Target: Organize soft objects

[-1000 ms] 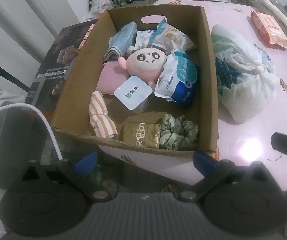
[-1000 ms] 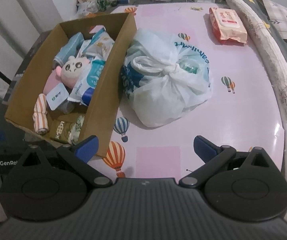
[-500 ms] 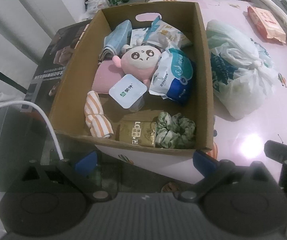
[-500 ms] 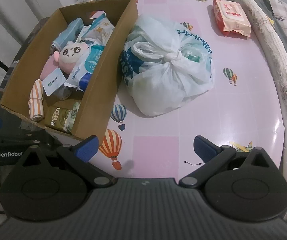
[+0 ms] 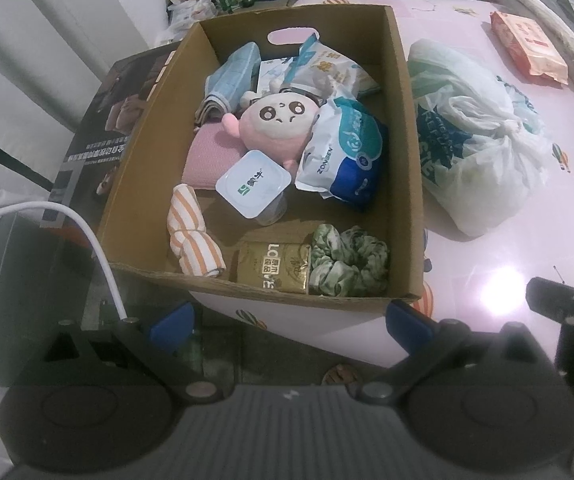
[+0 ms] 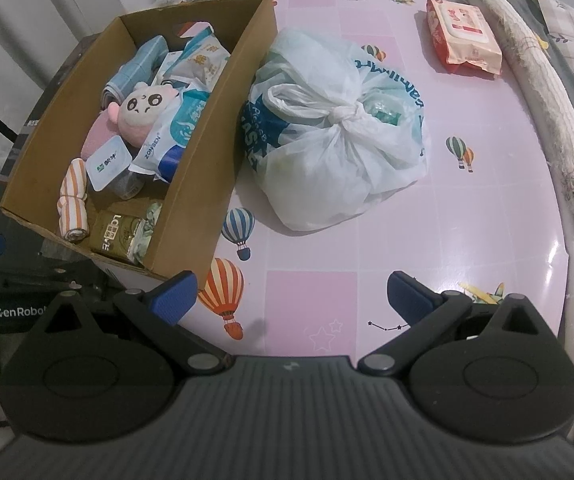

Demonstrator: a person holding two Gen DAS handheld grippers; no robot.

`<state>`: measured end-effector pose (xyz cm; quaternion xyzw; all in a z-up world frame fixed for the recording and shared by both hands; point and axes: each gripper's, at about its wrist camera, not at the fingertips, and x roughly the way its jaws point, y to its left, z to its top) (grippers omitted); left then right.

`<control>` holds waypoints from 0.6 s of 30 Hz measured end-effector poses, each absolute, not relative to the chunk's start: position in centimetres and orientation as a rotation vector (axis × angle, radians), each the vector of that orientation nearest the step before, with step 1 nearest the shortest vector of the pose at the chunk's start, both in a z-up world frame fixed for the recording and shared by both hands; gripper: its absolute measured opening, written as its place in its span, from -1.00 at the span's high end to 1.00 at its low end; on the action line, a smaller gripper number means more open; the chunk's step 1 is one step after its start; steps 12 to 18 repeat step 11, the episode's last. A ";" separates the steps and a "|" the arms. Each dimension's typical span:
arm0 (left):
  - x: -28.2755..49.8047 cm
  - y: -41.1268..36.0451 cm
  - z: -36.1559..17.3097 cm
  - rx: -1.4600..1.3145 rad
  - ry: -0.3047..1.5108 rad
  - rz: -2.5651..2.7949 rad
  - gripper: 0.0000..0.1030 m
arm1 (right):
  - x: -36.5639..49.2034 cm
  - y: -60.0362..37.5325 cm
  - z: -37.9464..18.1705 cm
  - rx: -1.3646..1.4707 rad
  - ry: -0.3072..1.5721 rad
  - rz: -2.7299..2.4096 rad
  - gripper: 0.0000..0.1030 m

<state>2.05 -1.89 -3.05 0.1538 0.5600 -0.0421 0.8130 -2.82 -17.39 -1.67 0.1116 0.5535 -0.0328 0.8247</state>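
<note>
Our left fingers (image 5: 287, 322) are wide apart and hold nothing. Just ahead of them sits the box (image 5: 409, 160), full of soft things. The sock (image 5: 193, 236), the plush (image 5: 277, 126) and the scrunchie (image 5: 349, 266) look light and squashy; we would pinch each in the middle. Our right fingers (image 6: 291, 297) are wide and empty too. Ahead of them lies the bag (image 6: 339, 140), thin and slippery; we would grab its knot. We cannot see what is inside it.

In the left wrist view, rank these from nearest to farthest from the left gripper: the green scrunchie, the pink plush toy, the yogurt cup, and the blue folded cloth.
From the left gripper:
1. Green scrunchie, box's near right corner.
2. Yogurt cup, mid-box, lid tilted.
3. Pink plush toy, beyond the cup, centre.
4. Blue folded cloth, far left, near the cardboard box's back wall.
</note>
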 end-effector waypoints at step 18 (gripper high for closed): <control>2.2 -1.5 -3.0 0.330 1.193 -0.098 -0.99 | -2.8 -17.2 -1.3 0.236 1.176 -0.070 -0.98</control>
